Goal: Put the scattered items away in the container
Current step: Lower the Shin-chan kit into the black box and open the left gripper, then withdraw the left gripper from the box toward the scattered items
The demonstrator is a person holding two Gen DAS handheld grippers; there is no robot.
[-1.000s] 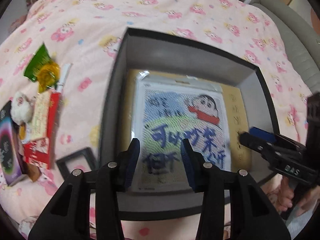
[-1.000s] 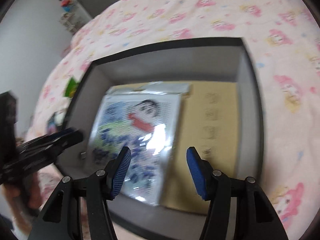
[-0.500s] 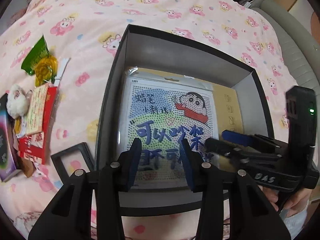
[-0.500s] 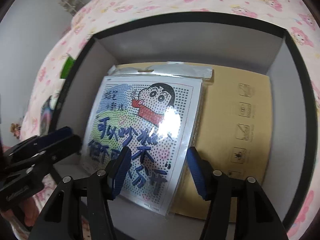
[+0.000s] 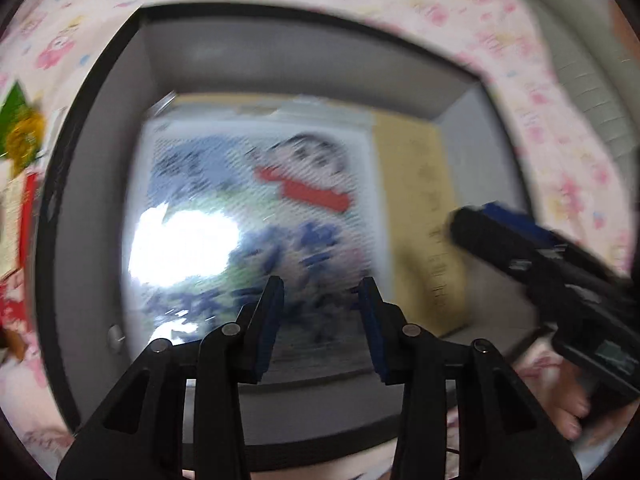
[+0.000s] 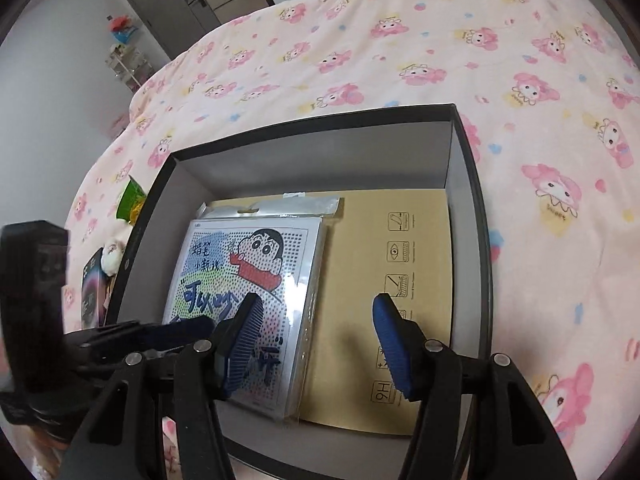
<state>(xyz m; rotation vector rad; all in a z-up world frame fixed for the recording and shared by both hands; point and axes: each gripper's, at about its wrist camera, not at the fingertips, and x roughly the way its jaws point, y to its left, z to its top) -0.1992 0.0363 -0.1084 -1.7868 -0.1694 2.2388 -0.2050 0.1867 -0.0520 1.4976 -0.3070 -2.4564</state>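
A black box (image 6: pixel 470 168) with grey inner walls sits on the pink bedspread (image 6: pixel 400 40). Inside lie a brown envelope (image 6: pixel 360 240) and a cartoon bead kit in clear plastic (image 6: pixel 248 264), also blurred in the left wrist view (image 5: pixel 256 208). My left gripper (image 5: pixel 320 312) is open and empty, low over the kit near the box's front wall. My right gripper (image 6: pixel 316 344) is open and empty above the box's near edge; it shows at the right in the left wrist view (image 5: pixel 492 228).
Loose items lie on the bedspread left of the box: a green and yellow packet (image 5: pixel 20 128), also in the right wrist view (image 6: pixel 130 200), a red packet (image 5: pixel 24 216), a small white plush (image 6: pixel 112 256) and a dark card box (image 6: pixel 94 292). A door and shelf stand beyond the bed.
My left gripper has moved down and forward into the box, close over the kit, with motion blur. My right gripper has drawn back and up, out of the box.
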